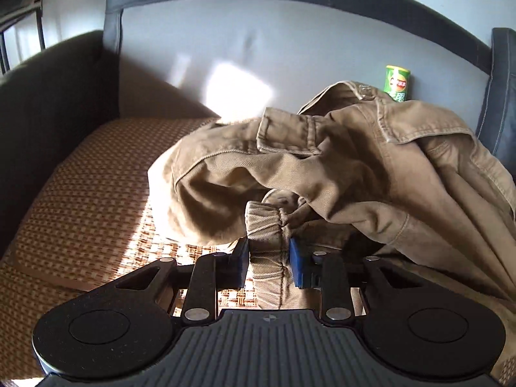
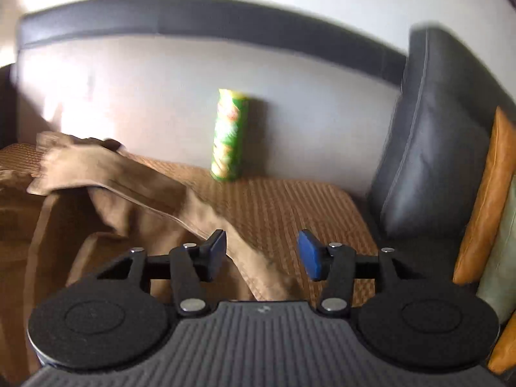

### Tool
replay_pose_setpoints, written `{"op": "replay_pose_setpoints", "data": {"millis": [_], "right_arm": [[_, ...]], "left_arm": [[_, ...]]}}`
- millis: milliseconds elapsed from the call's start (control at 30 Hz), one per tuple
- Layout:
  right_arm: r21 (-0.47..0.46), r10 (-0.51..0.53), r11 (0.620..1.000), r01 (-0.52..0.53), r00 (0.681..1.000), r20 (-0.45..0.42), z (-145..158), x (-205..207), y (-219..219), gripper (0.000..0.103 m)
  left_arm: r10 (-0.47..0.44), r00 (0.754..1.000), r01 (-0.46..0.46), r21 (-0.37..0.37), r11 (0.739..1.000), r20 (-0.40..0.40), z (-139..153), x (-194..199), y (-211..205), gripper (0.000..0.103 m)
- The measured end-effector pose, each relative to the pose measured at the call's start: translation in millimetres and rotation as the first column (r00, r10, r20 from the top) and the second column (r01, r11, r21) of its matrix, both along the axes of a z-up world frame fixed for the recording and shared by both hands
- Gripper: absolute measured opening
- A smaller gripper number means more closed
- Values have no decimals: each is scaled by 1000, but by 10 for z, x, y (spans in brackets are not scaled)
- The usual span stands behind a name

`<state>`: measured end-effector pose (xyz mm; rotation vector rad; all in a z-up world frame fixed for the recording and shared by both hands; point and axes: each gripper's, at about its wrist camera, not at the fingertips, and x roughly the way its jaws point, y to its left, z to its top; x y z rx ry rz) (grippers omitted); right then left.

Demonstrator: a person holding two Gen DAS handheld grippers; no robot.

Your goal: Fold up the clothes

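Pinching the elastic cuff [image 1: 266,245], the left gripper [image 1: 269,266] holds khaki trousers [image 1: 354,161] bunched on the sofa mat [image 1: 90,193]; right gripper [image 2: 261,254] gapes empty. I'd pull that leg straight first.

The trousers [image 1: 338,167] are heaped on the sofa seat [image 1: 90,193]. A can [image 2: 229,135] is stood upright behind them, against the sofa back [image 1: 290,45]. Cushions [image 2: 429,135] are leaned at the right end of the seat.
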<state>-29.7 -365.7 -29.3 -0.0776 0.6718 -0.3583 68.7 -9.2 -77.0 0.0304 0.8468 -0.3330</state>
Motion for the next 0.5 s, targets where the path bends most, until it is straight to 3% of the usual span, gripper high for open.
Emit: {"op": "replay_pose_setpoints", "data": {"millis": [100,233,367,500], "right_arm": [[60,173,983,-173,985,5,133,-271,396,66],[91,402,914,-396,913,-63,48,-494,1007,70],[38,480,877,-479,871,-103,-158,-255,1480,70],[67,485,874,-481,863,-142,-412,246,1800,70]], "left_arm": [[1,1000,-1,-1,1000,17,67,-158,20,24],[9,999,-8,-11,1000,34,124,-374,56,21],[10,999,-10,-15,1000,46,146,-509,67,20],[15,999,-15,-10,1000,45,120,-420,97,20]]}}
